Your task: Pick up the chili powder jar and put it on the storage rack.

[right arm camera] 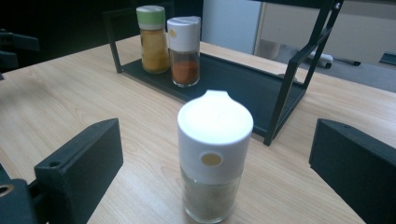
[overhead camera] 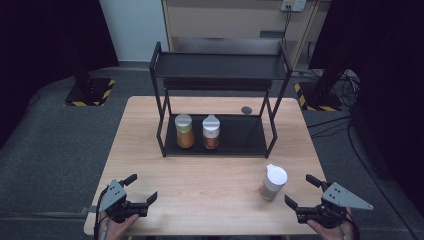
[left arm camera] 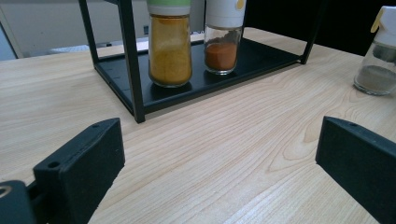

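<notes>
Both claws hang open over the near edge of the counter (overhead camera: pixel 150 150) in the high view: the left claw (overhead camera: pixel 141 188) at about seven o'clock, the right claw (overhead camera: pixel 300 190) at about five o'clock, each held by a hand. A white-capped jar (overhead camera: pixel 273 182) stands on the counter just beside the right claw, at its eleven o'clock. At twelve o'clock a black rack (overhead camera: pixel 218 100) holds a yellow spice jar (overhead camera: pixel 184 131) and a red spice jar (overhead camera: pixel 211 132) side by side on its lower shelf.

From the left gripper view, the jaws stand wide apart with bare wood between them; the rack and its two jars sit ahead, the white-capped jar at two o'clock.

From the right gripper view, the white-capped jar stands upright between the spread jaws, touching neither; greyish powder shows through its glass.
</notes>
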Demonstrator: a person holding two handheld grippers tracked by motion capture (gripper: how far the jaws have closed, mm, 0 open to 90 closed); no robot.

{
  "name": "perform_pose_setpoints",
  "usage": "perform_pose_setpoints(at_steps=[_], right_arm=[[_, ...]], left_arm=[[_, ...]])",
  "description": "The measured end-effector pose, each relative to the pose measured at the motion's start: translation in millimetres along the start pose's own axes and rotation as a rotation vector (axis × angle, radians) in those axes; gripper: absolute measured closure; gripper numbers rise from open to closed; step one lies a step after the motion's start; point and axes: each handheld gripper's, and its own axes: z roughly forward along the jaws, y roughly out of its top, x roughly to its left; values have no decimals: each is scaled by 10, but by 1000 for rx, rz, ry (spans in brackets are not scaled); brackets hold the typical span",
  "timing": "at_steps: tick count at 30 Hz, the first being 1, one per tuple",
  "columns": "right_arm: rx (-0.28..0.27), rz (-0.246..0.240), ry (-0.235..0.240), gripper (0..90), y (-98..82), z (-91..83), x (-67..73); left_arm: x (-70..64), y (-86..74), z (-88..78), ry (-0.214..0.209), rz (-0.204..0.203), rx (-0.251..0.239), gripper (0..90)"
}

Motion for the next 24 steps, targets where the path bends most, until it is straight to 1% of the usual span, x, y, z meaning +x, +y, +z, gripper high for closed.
perform_pose_setpoints(at_steps=[10,13,16,18,23,24], right_arm=[[7,24,20,39,-188,54,-88],[-5,13,16,42,-225,59,-90],[-13,17,16,45,-275,68,-110],[-9,18,16,45,-295,84,-123],[-28,-19,-8,53,-332,68,-86],[-28,-18,-7,53,-340,71,-92]], left_arm=[[-7,9,2,-7,13,1,0],[-12,8,4,-9,18,-2,0],[-12,5,4,-11,21,-5,0],[-10,3,4,-13,22,-7,0],[-9,4,9,-25,29,-12,0],[-11,7,9,-27,33,-12,0]])
